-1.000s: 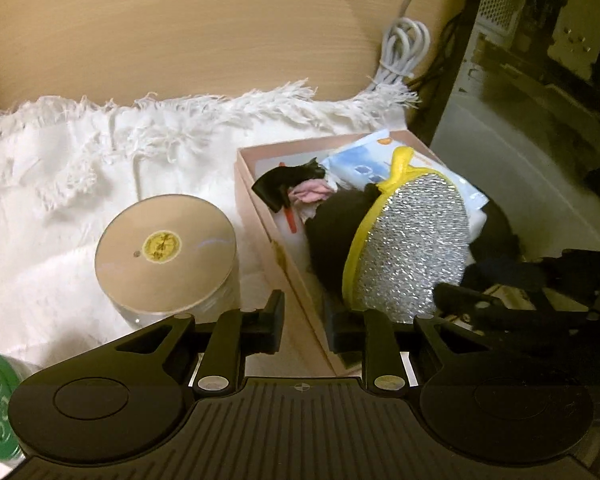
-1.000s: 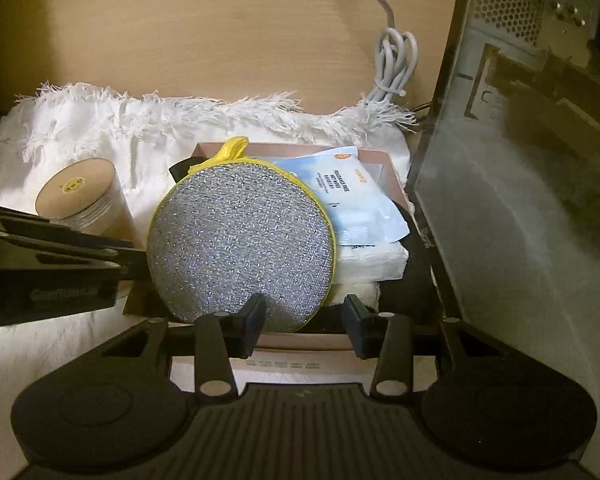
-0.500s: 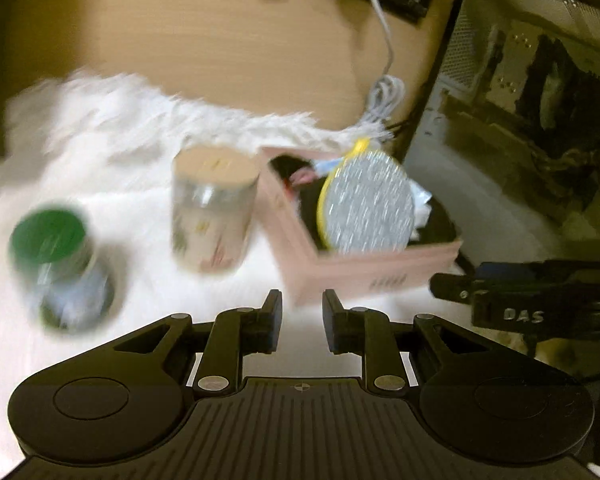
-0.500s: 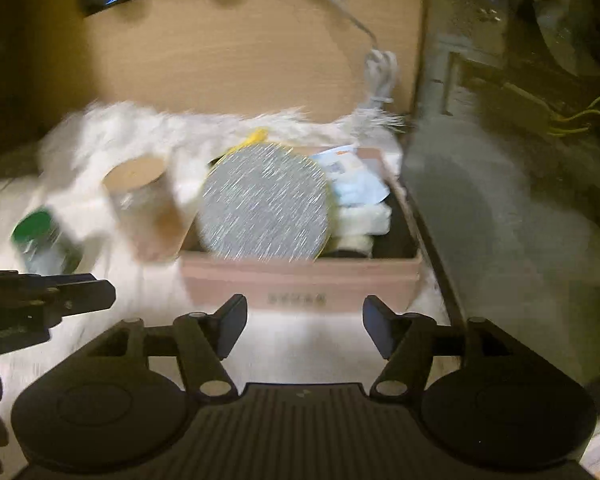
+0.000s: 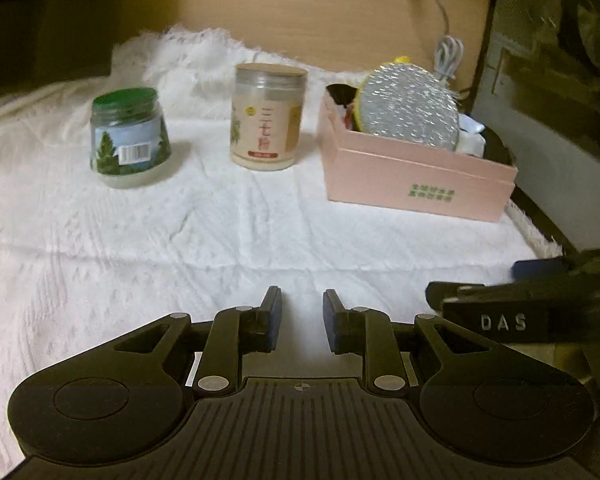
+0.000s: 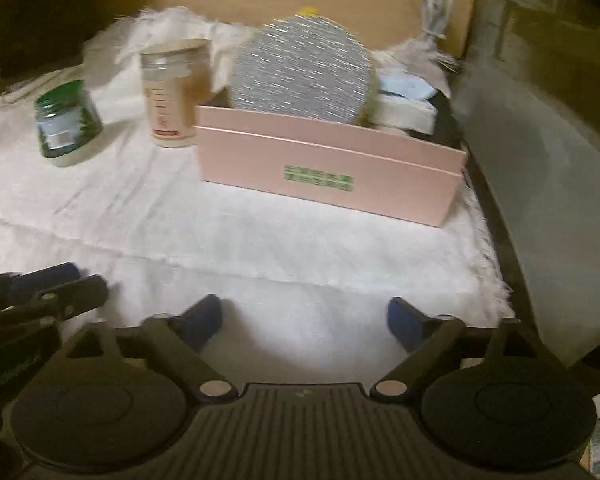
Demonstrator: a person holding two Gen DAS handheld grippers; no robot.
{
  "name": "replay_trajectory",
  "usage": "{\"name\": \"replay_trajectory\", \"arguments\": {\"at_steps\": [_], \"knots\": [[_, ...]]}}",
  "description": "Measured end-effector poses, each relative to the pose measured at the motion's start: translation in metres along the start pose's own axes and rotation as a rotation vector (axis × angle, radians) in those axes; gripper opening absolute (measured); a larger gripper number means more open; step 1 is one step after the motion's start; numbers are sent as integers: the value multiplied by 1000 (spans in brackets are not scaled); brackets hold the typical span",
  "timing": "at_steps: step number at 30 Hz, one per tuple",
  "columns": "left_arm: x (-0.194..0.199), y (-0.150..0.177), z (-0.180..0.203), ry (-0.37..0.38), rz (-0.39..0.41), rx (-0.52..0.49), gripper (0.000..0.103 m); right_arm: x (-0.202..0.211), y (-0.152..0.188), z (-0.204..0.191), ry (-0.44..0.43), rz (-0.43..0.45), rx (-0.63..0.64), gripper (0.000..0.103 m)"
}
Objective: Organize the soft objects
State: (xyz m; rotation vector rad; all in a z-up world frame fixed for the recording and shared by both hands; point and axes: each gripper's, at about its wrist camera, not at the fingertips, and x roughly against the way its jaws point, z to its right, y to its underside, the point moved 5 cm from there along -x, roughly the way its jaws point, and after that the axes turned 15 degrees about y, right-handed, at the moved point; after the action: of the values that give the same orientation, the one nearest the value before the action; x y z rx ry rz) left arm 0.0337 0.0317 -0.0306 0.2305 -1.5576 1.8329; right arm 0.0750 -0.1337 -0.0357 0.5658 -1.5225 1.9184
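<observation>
A pink box [image 5: 412, 178] [image 6: 324, 172] stands on the white cloth [image 5: 140, 240] at the right. A round silver scrub pad with yellow trim [image 5: 410, 108] [image 6: 302, 76] stands upright in it, beside white and blue soft packs [image 6: 404, 98] and dark fabric. My left gripper [image 5: 302, 318] is empty, its jaws a narrow gap apart, low over the cloth well in front of the box. My right gripper [image 6: 304, 322] is wide open and empty, in front of the box. It also shows at the right in the left wrist view [image 5: 500, 312].
A green-lidded jar [image 5: 128, 138] [image 6: 66, 124] and a tall clear jar with a tan lid [image 5: 268, 116] [image 6: 176, 94] stand left of the box. A wooden panel [image 5: 320, 12] backs the cloth. A dark computer case [image 5: 552, 92] and a white cable [image 5: 446, 56] lie at the right.
Both grippers have pulled back from the box and dropped lower. The right gripper's jaws have opened wider. The scrub pad stays in the box.
</observation>
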Motion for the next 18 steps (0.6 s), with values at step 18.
{"name": "replay_trajectory", "arguments": {"at_steps": [18], "knots": [[-17,0,19,-69,-2,-59,32,-20,3,20,-98,111,-28,103]]}}
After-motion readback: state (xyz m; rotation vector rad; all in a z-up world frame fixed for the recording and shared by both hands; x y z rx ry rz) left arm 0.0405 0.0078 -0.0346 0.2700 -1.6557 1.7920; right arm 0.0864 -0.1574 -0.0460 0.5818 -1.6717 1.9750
